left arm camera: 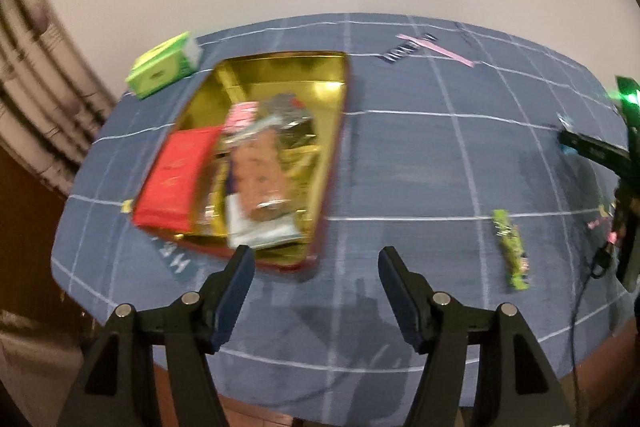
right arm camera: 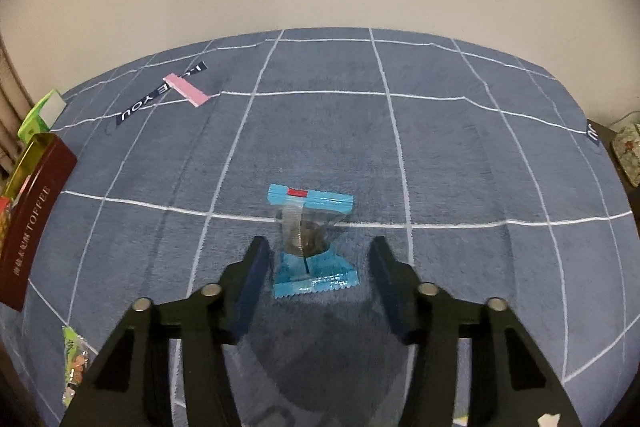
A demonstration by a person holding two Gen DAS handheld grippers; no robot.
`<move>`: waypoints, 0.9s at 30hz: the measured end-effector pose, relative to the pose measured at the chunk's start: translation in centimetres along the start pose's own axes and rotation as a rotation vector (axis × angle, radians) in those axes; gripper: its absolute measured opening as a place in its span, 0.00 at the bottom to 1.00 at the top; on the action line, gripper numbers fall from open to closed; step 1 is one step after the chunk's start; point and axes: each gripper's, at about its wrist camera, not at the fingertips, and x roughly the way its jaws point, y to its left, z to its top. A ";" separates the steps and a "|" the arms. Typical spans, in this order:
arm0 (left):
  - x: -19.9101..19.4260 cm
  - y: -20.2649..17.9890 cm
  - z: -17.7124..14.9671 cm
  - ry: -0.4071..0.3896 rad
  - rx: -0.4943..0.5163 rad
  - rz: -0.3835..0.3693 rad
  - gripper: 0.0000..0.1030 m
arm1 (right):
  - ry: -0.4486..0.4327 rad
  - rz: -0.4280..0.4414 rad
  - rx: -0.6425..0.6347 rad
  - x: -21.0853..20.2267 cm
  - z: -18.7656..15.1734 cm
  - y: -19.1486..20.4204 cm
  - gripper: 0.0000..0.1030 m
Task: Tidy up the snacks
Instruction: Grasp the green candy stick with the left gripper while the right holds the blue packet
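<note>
R gripper [right arm camera: 316, 247]: fingers spread, empty, blue candy wrapper [right arm camera: 311, 239] lying betw. its tips on cloth [right arm camera: 460, 155]. L gripper [left arm camera: 316, 259]: spread, empty; toffee tin [left arm camera: 332, 163] w/ snacks just ahead-left, green snack pack [left arm camera: 511, 249] ahead-right.

My left wrist camera looks down my parted jaws over the blue grid-lined tablecloth [left arm camera: 400, 155]; my right sits closer. Both views share the gold-lined maroon toffee tin [left arm camera: 332, 163] [right arm camera: 36, 211].
</note>
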 end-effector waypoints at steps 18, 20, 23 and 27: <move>2.5 -10.0 0.7 0.084 0.118 -0.247 0.64 | -0.077 -0.045 -0.030 -0.8 -2.3 -1.7 0.25; 2.7 -10.6 0.5 0.095 0.125 -0.264 0.64 | -0.080 -0.040 -0.012 -1.1 -2.6 -2.5 0.25; 3.4 -11.3 0.7 0.118 0.118 -0.292 0.64 | -0.080 -0.022 0.021 -1.2 -2.8 -3.4 0.25; 4.4 -12.0 0.8 0.159 0.087 -0.311 0.61 | -0.079 -0.017 0.027 -1.1 -2.7 -3.4 0.26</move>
